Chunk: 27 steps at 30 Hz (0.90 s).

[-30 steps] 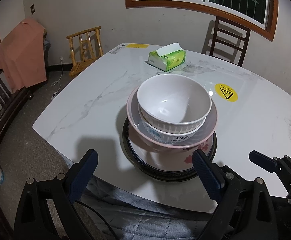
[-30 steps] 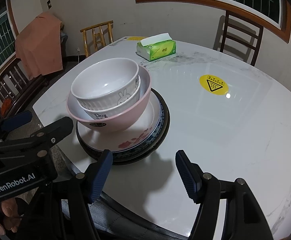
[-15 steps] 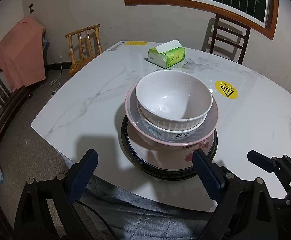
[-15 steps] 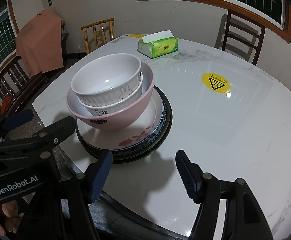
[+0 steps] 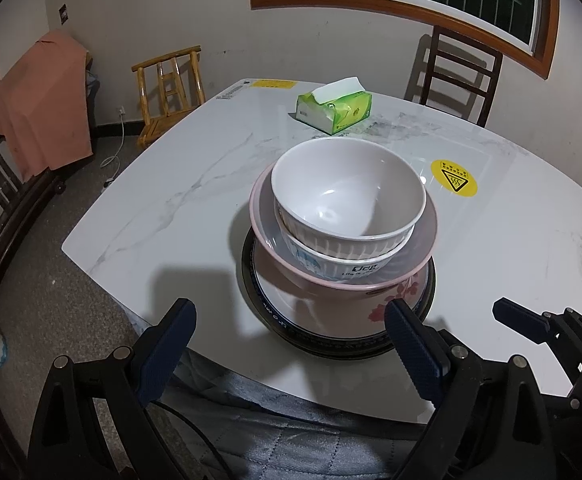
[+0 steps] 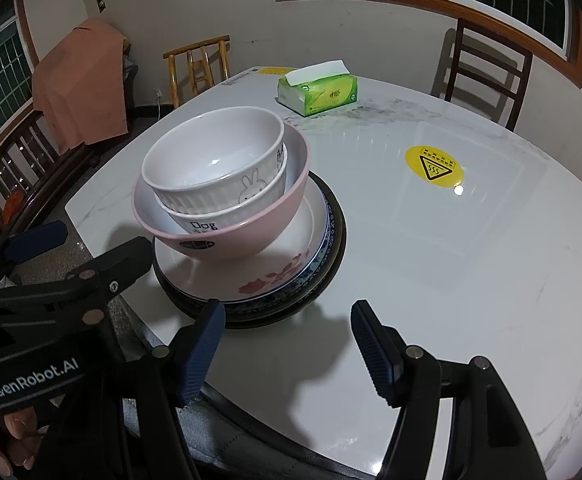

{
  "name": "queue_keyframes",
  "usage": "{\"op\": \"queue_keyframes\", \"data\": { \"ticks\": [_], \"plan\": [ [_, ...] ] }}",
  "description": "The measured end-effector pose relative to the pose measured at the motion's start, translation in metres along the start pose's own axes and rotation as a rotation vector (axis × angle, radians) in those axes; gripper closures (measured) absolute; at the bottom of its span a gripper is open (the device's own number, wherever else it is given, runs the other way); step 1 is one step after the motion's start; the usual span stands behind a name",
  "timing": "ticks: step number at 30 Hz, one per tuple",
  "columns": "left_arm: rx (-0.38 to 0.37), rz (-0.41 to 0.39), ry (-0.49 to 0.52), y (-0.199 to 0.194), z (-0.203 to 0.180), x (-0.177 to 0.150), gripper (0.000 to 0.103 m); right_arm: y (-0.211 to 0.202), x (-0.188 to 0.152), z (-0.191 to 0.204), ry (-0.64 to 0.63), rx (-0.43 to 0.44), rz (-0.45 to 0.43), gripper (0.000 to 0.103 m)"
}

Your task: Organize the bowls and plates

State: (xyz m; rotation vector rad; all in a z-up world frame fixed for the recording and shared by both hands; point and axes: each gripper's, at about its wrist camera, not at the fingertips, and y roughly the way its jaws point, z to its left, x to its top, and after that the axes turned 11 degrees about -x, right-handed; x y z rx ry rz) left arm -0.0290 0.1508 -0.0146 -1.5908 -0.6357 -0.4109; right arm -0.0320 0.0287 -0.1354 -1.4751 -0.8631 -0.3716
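Marble table [image 5: 179, 208] bears plate stack [image 5: 331, 340], tissue box [image 5: 335, 110].

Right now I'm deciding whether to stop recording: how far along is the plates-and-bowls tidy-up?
Done: two white bowls sit nested in the pink bowl, atop the stacked plates. In hand: nothing; the left gripper and right gripper are both open and empty. Left: nothing loose shows on the table.

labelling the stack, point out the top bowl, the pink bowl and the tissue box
top bowl [image 6: 211, 156], right wrist view, inside wall
pink bowl [image 6: 251, 228], right wrist view, outer side
tissue box [image 5: 347, 110], left wrist view, green side
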Motion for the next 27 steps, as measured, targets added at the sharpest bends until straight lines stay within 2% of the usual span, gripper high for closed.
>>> {"op": "queue_keyframes", "data": {
  "ticks": [27],
  "plan": [
    [-0.001,0.017,0.009,0.0044,0.0007,-0.0011,0.009,0.0033,-0.0007,0.0056,-0.014,0.004,0.010,0.036]
  ]
}}
